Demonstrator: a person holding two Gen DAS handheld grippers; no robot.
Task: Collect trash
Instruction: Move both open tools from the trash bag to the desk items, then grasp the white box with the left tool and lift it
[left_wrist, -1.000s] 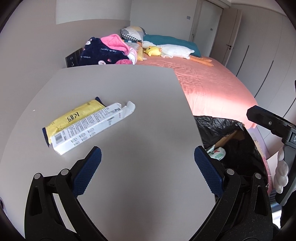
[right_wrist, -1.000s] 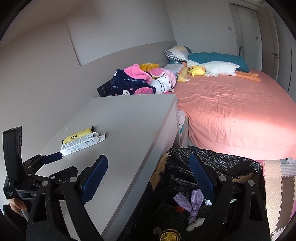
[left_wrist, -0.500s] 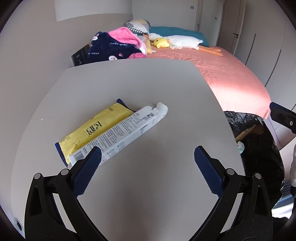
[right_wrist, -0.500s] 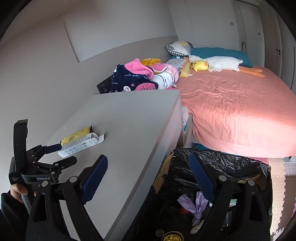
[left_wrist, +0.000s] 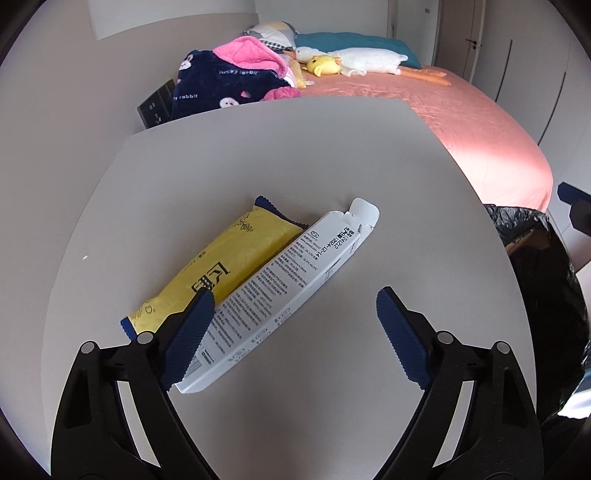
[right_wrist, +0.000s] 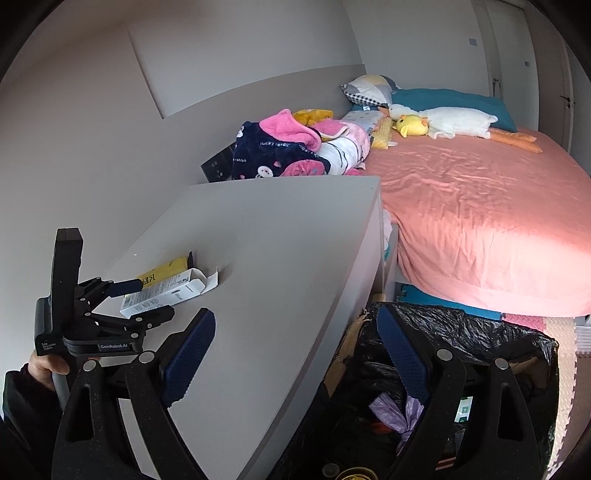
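A long white carton (left_wrist: 280, 291) with an open end flap lies on the grey tabletop (left_wrist: 280, 162), beside a yellow wrapper (left_wrist: 218, 266). My left gripper (left_wrist: 293, 334) is open, its fingers straddling the near end of the carton, just above it. The left finger (left_wrist: 186, 338) overlaps the carton and the wrapper's near end. In the right wrist view the carton (right_wrist: 166, 291) and wrapper (right_wrist: 162, 271) lie under the left gripper (right_wrist: 142, 299). My right gripper (right_wrist: 295, 358) is open and empty, hovering between the table edge and the black-lined bin (right_wrist: 480, 339).
The bin (left_wrist: 535, 266) stands right of the table and holds a purple bag (right_wrist: 402, 410) and other trash. A bed with a pink sheet (right_wrist: 480, 214), clothes (right_wrist: 280, 147) and plush toys (right_wrist: 443, 122) lies beyond. A wall runs along the table's left.
My left gripper has moved forward and left over the table until its fingers reach around the carton's near end. The right gripper has drifted slightly and stays open by the bin.
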